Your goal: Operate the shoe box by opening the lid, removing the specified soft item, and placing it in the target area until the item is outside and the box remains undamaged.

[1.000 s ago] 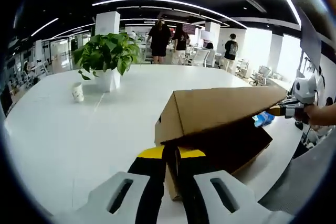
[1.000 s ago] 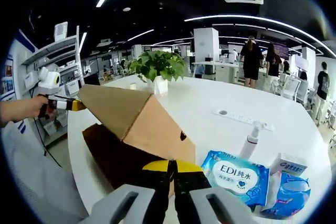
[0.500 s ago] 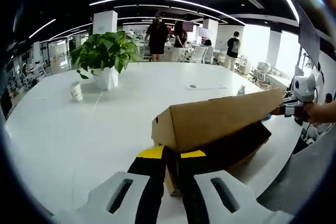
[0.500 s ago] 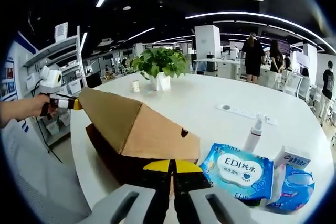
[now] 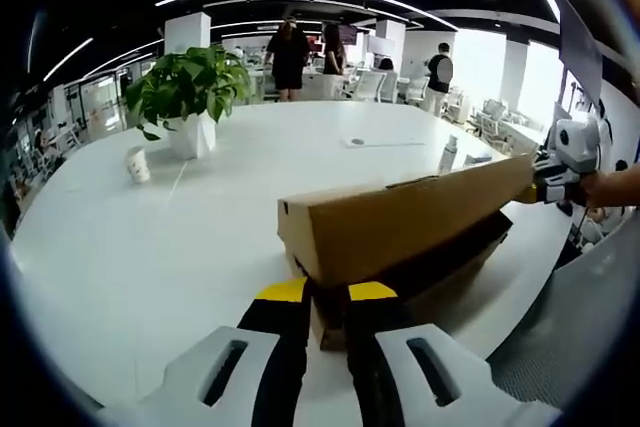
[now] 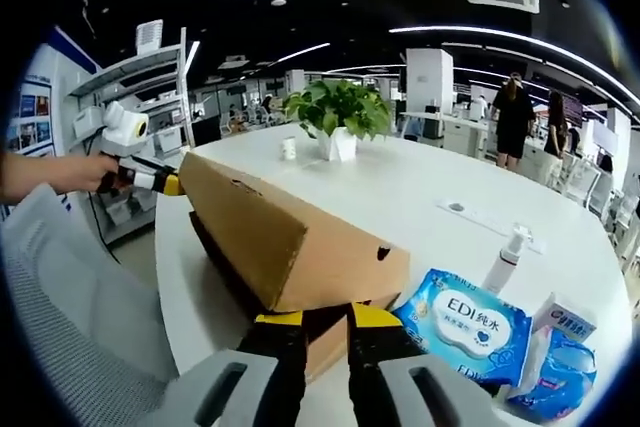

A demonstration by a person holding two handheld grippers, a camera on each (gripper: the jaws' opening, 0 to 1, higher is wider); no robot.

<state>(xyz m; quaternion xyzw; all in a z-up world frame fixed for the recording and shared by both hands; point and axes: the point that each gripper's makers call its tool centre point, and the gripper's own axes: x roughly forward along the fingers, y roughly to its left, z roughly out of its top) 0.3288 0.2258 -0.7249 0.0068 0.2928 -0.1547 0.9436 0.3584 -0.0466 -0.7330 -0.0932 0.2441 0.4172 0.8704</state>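
Shoe box (image 5: 410,237) lies on the white table (image 5: 180,237), long axis running from 6 toward 2 o'clock in the left gripper view, lid (image 6: 285,232) nearly down, contents hidden. Left gripper (image 5: 322,297) and right gripper (image 6: 325,319) each pinch an end of the box, jaws nearly closed. Wipes pack (image 6: 462,324) lies beside the box at 4 o'clock.

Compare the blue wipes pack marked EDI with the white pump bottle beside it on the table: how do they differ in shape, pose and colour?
The wipes pack lies flat and looks soft and broad; the pump bottle stands upright, slim and rigid. The pack is blue with a white printed label; the bottle is plain white. The pack sits nearer the shoe box than the bottle does. Both rest on the white table.
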